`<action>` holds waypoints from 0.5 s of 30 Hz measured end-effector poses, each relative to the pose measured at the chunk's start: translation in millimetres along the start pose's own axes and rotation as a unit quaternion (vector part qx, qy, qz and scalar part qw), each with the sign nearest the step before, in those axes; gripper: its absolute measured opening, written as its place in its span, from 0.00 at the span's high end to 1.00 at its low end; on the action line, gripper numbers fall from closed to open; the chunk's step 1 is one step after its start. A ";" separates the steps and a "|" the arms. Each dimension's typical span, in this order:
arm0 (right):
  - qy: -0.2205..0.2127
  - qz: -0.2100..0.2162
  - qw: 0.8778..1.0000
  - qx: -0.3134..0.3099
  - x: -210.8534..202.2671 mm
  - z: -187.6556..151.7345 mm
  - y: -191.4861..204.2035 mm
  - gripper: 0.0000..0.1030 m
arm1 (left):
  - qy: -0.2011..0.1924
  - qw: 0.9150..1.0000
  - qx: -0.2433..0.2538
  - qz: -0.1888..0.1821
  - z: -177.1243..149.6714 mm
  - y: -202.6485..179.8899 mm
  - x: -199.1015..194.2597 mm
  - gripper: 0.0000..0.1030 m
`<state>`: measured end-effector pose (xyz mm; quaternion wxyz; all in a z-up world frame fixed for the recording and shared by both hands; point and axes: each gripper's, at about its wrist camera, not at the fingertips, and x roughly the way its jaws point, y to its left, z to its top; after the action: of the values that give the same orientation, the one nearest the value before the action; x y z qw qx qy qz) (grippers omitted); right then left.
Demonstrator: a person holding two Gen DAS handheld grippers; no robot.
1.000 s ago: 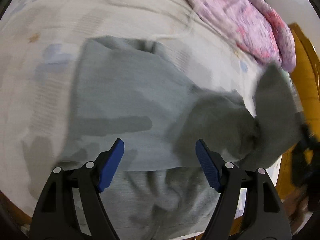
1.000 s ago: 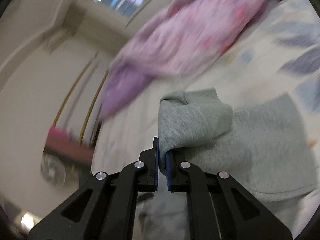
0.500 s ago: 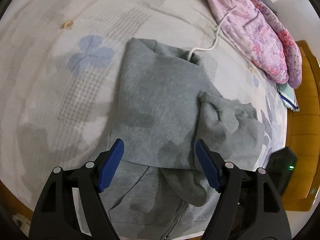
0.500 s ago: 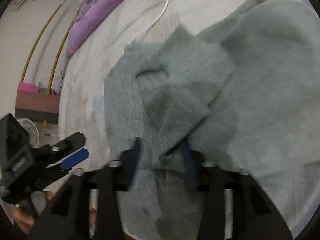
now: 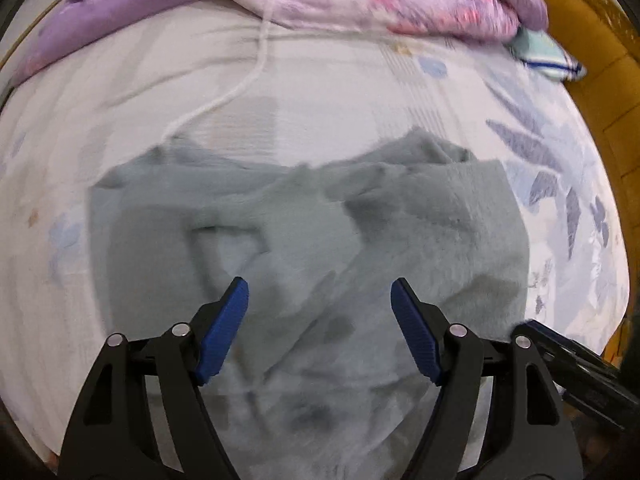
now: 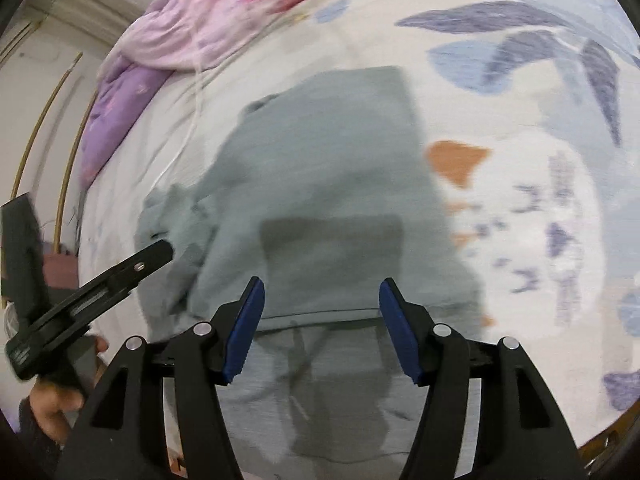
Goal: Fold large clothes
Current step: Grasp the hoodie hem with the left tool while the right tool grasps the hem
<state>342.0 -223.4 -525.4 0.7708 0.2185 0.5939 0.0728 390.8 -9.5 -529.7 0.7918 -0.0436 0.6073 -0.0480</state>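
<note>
The grey garment is spread, partly folded, near the front edge of the bed. Both the left gripper and the right gripper are held wide above it, with nothing between the jaws. 1 folded layer looks loosely bunched; it could be dragged open if only the top ply is pinched.

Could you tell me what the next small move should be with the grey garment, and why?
Probably lower both claws to the garment's near edge and grip it for the next fold. The left claw and right claw are open and hold nothing, and the grey garment lies partly folded on the bed sheet, with an unfolded lower part showing nearest the claws.
</note>
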 end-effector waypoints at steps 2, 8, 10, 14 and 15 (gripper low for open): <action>-0.004 -0.002 1.000 0.009 -6.8 0.1 -16.6 0.45 | 0.018 1.000 0.006 0.019 2.9 -6.9 21.1 0.33; -0.003 -0.003 0.999 0.045 -16.4 0.2 -45.8 0.45 | 0.027 0.998 -0.033 0.035 6.0 21.7 41.1 0.82; -0.003 0.001 0.999 0.053 -18.1 1.5 -49.9 0.45 | 0.014 0.998 -0.058 0.028 5.9 38.2 30.4 0.90; -0.015 0.009 0.998 0.061 -20.8 8.3 -48.2 0.45 | -0.070 0.985 -0.140 -0.068 -3.4 89.0 -26.0 0.90; -0.020 0.014 0.998 0.062 -21.3 10.8 -45.1 0.45 | -0.091 0.977 -0.165 -0.100 -8.9 104.5 -40.1 0.90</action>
<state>339.5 -274.4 -523.5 0.7666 0.2753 0.5786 0.0422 374.3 99.1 -506.9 0.8169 -0.2379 0.5250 -0.0221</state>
